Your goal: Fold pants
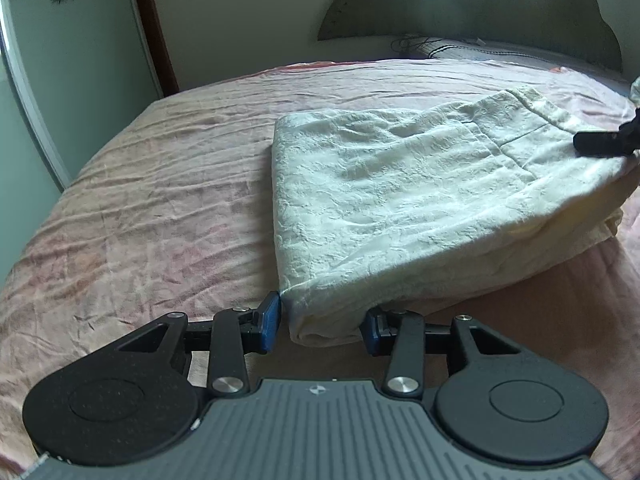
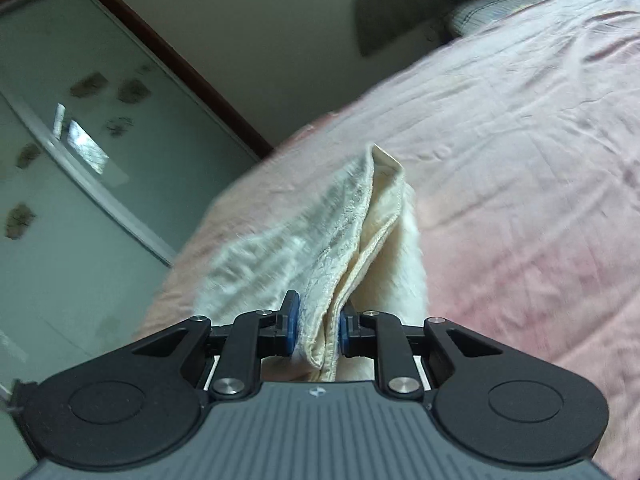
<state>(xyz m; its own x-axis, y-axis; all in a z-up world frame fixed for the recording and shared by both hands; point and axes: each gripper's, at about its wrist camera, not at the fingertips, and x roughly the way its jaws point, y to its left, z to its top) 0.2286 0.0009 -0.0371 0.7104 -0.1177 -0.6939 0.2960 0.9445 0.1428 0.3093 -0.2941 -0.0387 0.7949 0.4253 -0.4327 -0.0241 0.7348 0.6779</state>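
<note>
Cream textured pants, folded into a rough rectangle of several layers, lie on a bed covered by a wrinkled pink sheet. The folded edge runs toward the bed's far edge; the bundle sits toward the bed's right side as the left wrist view shows it, well clear of the left edge.

Left hand-held gripper: 2 blue-padded fingers sit either side of the near corner of the folded pants. The corner fills the gap between them; the left pad touches the cloth, the right pad is partly tucked under the fold. Jaws partly spread around a thick roll of fabric. Whether they press on it firmly I cannot tell.

Right hand-held gripper: jaws drawn close together, pinching a bunched edge of the pants. Hemmed layers pass between the blue pads and stand up in a ridge ahead of the fingers, lifted off the sheet. In the left wrist view a black fingertip of this gripper shows at the far right corner of the pants.

Background: pale wall, dark wood frame, frosted sliding door with flower motifs, grey pillow at the head of the bed.
</note>
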